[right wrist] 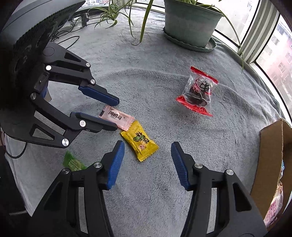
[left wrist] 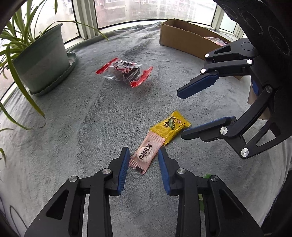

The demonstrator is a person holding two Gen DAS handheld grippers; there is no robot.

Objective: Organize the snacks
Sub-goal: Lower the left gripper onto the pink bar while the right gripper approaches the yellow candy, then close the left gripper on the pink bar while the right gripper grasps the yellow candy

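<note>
Left gripper (left wrist: 144,155), narrowly open, straddles the pink packet (left wrist: 146,155) at lower centre; its corner overlaps the yellow packet (left wrist: 169,127), which might drag along. Right gripper (right wrist: 147,155) hangs half-open, empty.

Left gripper (left wrist: 143,155) and right gripper (right wrist: 147,147) point steeply down, jaws parted.

A grey fleece blanket (left wrist: 76,116) covers the whole surface. Windows (left wrist: 127,11) curve around its far edge, letting in flat daylight, with apartment blocks (right wrist: 281,54) outside. A green potted plant (right wrist: 191,21) in its saucer stands by the glass; cables (right wrist: 69,38) trail nearby.
</note>
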